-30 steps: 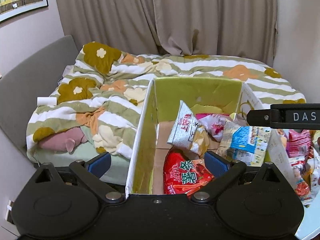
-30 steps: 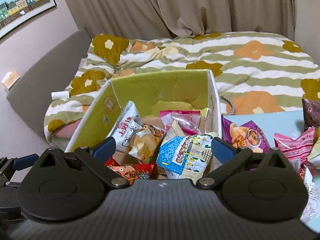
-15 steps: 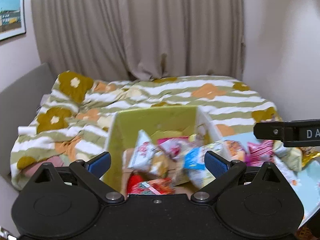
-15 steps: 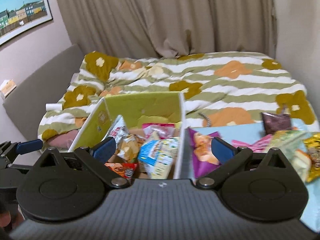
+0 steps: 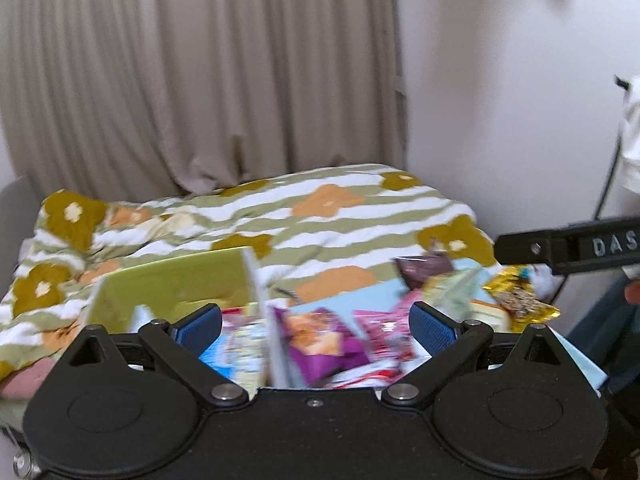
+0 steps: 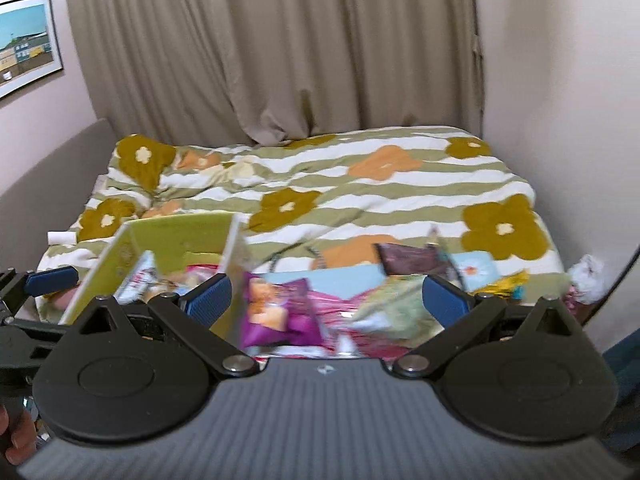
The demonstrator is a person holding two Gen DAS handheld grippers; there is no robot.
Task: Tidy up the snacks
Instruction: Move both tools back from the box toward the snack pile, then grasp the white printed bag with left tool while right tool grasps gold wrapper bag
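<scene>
Both hand-held grippers, left (image 5: 316, 330) and right (image 6: 326, 300), wide, empty. Risk: I misjudge the blurred purple bag (image 6: 276, 308) ahead, snagging the box (image 6: 228, 256) wall.

Home bedroom: bed (image 6: 360, 200) with floral striped duvet, beige curtains (image 6: 280, 52), framed picture (image 6: 28, 44) on wall.

We see the box (image 6: 176, 236) standing to the left, with packets (image 6: 192, 276) inside it, and the bed (image 6: 360, 188) spreading behind it. To the right of the box lies the tabletop (image 5: 348, 300), with loose snack packets (image 6: 280, 308) scattered on it, one of them just beside the box wall. Behind the bed hang the curtains (image 6: 280, 60), and on the left wall hangs a picture (image 6: 28, 40)
</scene>
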